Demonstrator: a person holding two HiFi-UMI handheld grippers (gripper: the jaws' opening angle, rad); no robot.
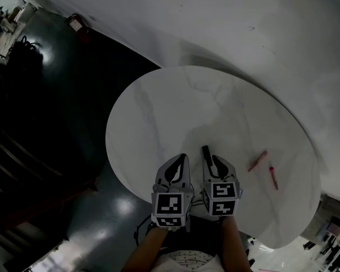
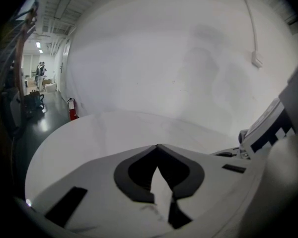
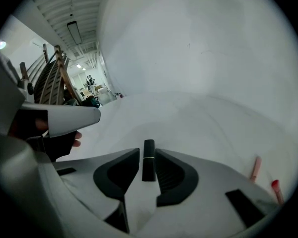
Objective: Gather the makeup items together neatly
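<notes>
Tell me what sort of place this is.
Probably a workshop or industrial hall, not a home: a round white table on a dark glossy floor beside a plain white wall, a red fire extinguisher by the wall, strip lights overhead.

A workshop-like hall: glossy dark floor (image 1: 56,123), ribbed strip-lit ceiling (image 2: 59,4), a red fire extinguisher (image 2: 72,109) against the white wall (image 2: 164,58).
</notes>
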